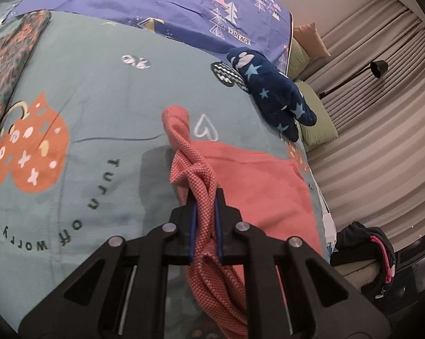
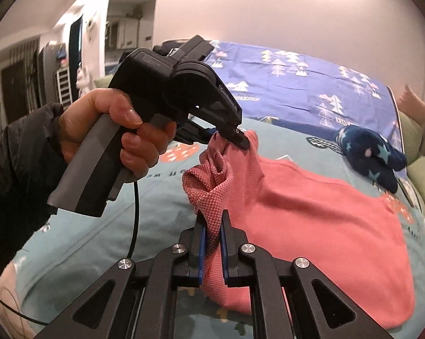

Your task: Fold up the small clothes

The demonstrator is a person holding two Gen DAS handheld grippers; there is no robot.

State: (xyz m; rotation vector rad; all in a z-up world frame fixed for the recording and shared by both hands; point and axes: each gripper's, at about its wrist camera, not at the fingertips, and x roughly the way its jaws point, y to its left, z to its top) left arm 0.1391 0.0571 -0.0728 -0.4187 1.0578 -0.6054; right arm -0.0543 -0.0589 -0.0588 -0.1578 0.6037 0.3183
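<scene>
two claws pinch one pink garment (image 2: 311,212) on the bed (image 1: 99,130). the left claw (image 1: 206,197) is clamped on a bunched, twisted edge of it; the right claw (image 2: 212,220) is squeezed onto another raised fold beside that. the rest lies spread on the bed, near a navy star-patterned garment (image 1: 271,90).

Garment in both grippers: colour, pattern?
Coral pink garment, with a fine dotted weave on the bunched edge; clearest in the right wrist view.
</scene>
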